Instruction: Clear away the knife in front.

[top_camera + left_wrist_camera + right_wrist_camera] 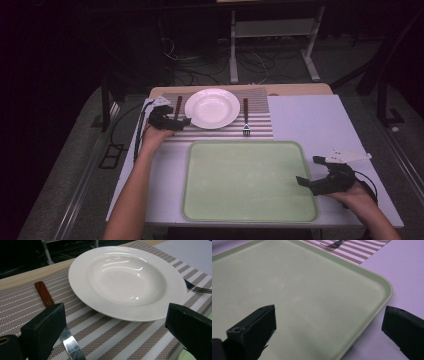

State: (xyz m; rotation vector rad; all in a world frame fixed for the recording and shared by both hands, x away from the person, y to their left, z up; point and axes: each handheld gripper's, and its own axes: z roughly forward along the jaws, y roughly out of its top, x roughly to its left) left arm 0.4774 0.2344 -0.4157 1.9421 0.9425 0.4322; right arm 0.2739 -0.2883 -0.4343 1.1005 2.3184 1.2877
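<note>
A white deep plate [212, 107] [127, 282] rests on a striped placemat [260, 112] at the far side of the table. Left of it lies a knife [178, 106] with a red-brown handle [43, 293]. A fork [245, 117] [197, 288] [334, 244] lies to the plate's right. My left gripper [181, 124] [115, 322] is open just in front of the plate's near-left rim, one jaw over the knife blade [72, 346]. An empty green tray [250, 180] [299, 295] sits nearer me. My right gripper [307, 171] [329, 322] is open, straddling the tray's right rim.
The white tabletop [310, 120] stretches right of the placemat and tray. A wooden strip [300, 89] runs along the far edge. Beyond it are a white metal stand [270, 45] and cables on a dark floor.
</note>
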